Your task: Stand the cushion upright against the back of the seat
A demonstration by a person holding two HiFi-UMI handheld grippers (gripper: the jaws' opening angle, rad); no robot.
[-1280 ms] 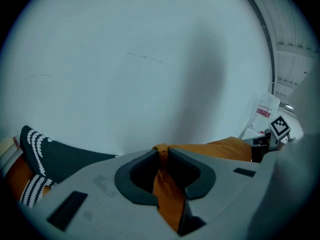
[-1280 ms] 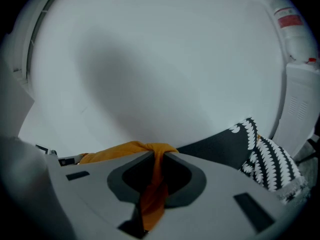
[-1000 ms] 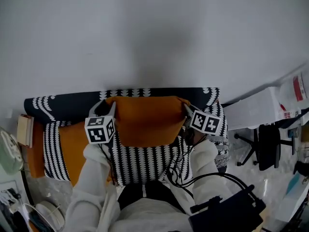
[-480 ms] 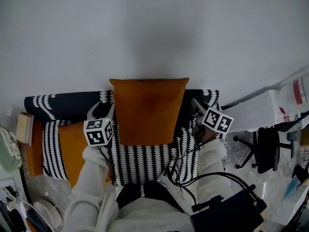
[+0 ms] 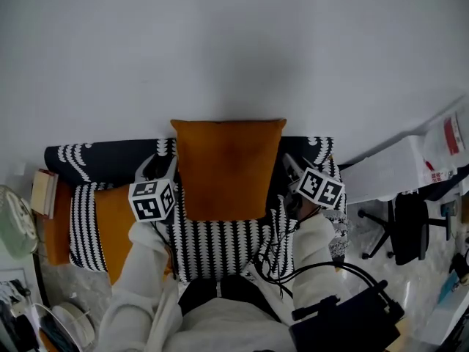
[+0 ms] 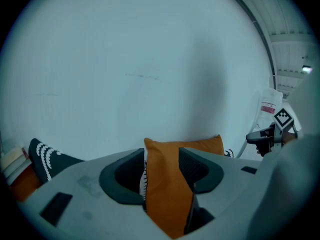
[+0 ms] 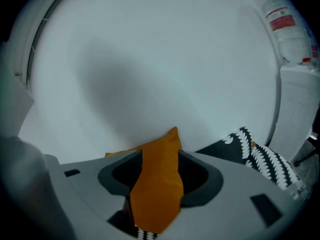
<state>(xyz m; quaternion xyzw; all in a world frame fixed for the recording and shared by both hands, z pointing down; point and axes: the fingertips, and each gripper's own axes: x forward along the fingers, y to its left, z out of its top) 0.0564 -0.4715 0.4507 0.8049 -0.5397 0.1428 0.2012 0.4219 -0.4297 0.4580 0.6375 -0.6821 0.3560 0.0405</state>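
Head view: nearest the person, the left tool (image 5: 158, 166) and the right tool (image 5: 291, 167) are hovering just beside the two side edges of the orange cushion (image 5: 227, 169). They are no longer gripping its upper corners as they were a second ago. Both sets of jaws have just been opening and are now standing wide.

In the left gripper view the cushion's edge is showing in the gap between the jaws. A sliver of patterned cover is peeking out beside it, so the pads are not pinching it. In the right gripper view the fabric is likewise lying between spread jaws rather than being squeezed, though it may be brushing one pad.

Beyond the tools, the cushion is standing on its lower edge on the black-and-white patterned seat (image 5: 220, 248). It is rising above the dark seat back (image 5: 102, 156) and leaning on the pale wall (image 5: 234, 50) behind. A second ago its top was sitting lower, about level with the back, so it has been tipped up and let go.

The task is looking essentially finished. What is remaining, I judge, is drawing both tools clear without dragging the cushion forward.
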